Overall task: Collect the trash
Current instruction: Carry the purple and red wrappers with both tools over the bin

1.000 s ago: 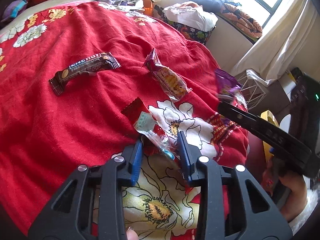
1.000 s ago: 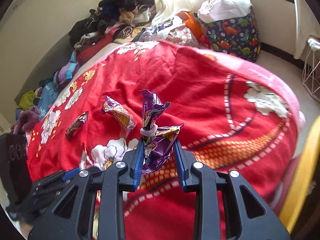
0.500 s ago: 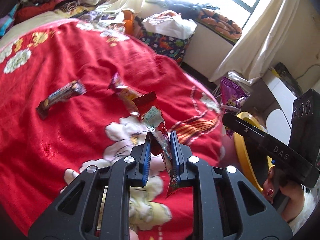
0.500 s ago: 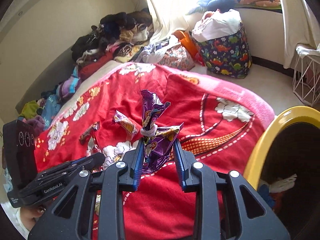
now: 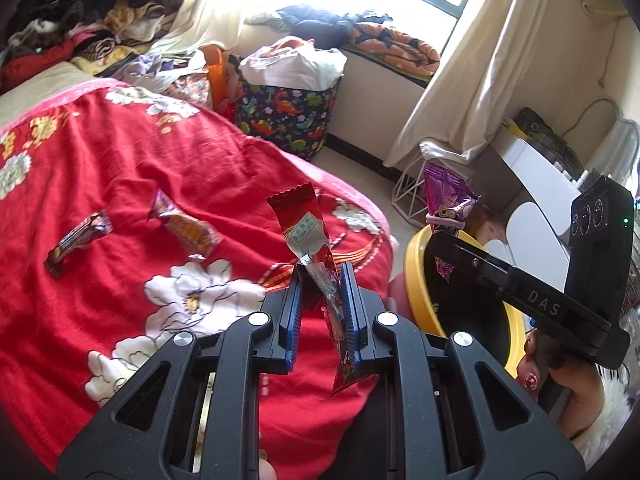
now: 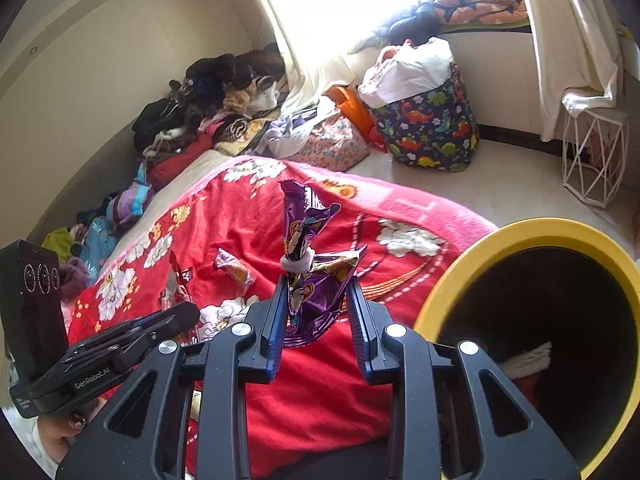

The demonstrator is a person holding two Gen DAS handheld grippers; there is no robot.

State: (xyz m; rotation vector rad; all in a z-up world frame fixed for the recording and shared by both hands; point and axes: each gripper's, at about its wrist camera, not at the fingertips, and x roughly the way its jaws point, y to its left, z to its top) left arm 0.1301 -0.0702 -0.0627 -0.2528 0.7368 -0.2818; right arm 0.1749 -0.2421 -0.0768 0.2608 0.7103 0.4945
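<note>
- Left gripper (image 5: 320,280): raised, fingers pointing forward, jaws clamped on a red wrapper (image 5: 306,224).
- Right gripper (image 6: 316,300): raised level, jaws pinching a purple packet (image 6: 316,280).

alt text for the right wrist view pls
The right gripper holds a purple snack bag upright above a red floral blanket, next to a yellow-rimmed bin at right. The left gripper shows at lower left.
</note>
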